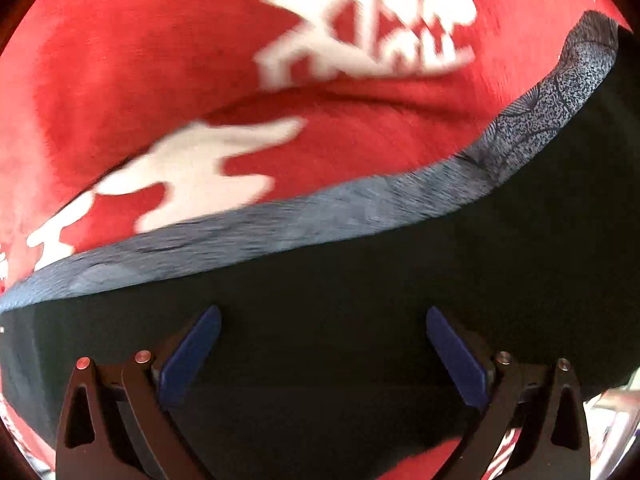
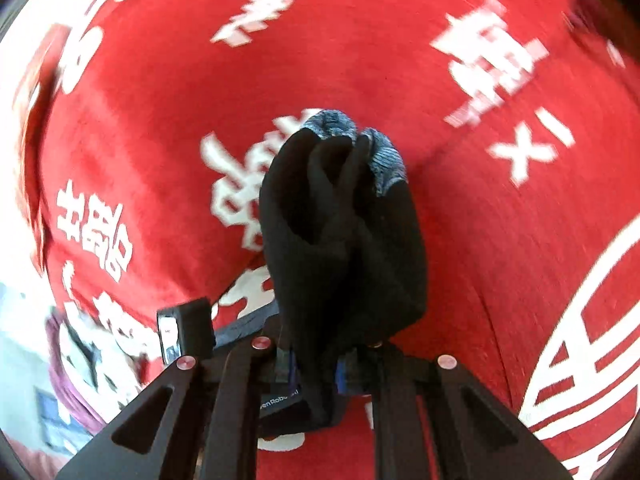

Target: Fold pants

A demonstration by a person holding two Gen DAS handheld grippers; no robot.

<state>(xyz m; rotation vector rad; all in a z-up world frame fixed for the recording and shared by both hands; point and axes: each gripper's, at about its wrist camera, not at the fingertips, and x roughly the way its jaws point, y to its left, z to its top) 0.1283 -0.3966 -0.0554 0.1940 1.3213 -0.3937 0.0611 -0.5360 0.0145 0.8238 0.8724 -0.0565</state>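
The black pants (image 1: 360, 300) with a grey patterned band (image 1: 280, 216) along one edge lie on a red cloth with white characters (image 1: 140, 80). My left gripper (image 1: 323, 344) is open just above the black fabric, its blue pads (image 1: 188, 360) wide apart and empty. In the right wrist view my right gripper (image 2: 316, 368) is shut on a bunched part of the pants (image 2: 344, 232), which stands up in front of the camera with the grey band (image 2: 384, 156) at its top. The right fingertips are hidden in the fabric.
The red cloth (image 2: 400, 60) covers the whole work surface. A small black device (image 2: 188, 328) shows to the left of the right gripper. A blurred pale and purple area (image 2: 60, 360) lies beyond the cloth's edge at lower left.
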